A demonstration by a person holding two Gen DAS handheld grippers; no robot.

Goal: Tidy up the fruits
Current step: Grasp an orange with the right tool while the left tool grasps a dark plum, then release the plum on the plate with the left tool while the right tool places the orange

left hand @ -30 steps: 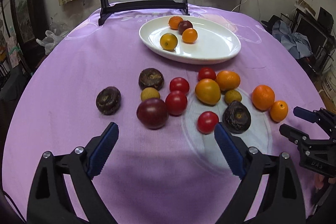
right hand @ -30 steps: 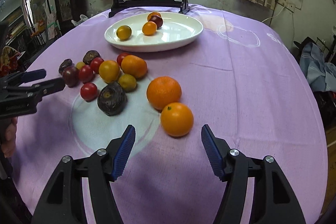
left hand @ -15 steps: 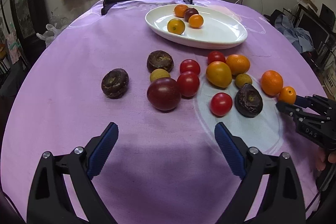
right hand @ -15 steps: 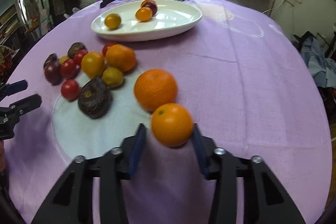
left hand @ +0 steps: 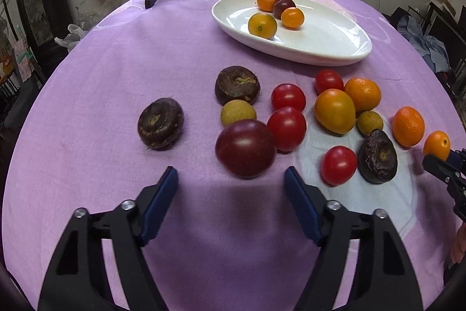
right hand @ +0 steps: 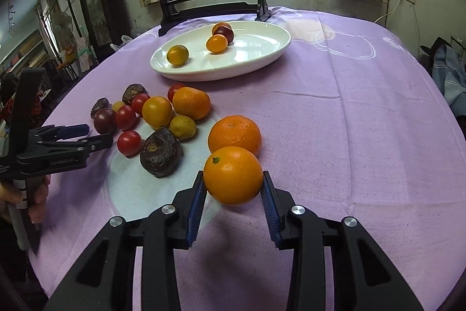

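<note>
Right wrist view first: our right gripper (right hand: 233, 188) has its blue pads pressed on both sides of a small orange (right hand: 233, 175), low in the middle of the frame, and the fruit looks clamped just above the purple tablecloth (right hand: 364, 136). Right behind it, touching or nearly so, sits a bigger orange (right hand: 234, 136). To do this step well, we judge we want to lift straight up before swinging away, so we don't knock that neighbour, then carry it to the white plate (right hand: 262, 60) in the upper middle, where four fruits already lie toward its left and far side. The open right part of the plate looks like the safest spot to set down. The grip sits near the fingertips, so a quick swing could roll the orange out.

Over in the left wrist view, our left gripper (left hand: 231, 185) has its jaws closing, with nothing between the pads yet. A dark red plum (left hand: 245, 147) lies just ahead of them, centre frame, touching a red tomato (left hand: 287, 128) on its right and close to a small yellow-green fruit (left hand: 238, 112) behind. We think the fingers need to reach further forward around the plum before squeezing, or the right-hand finger may shove the tomato.
</note>
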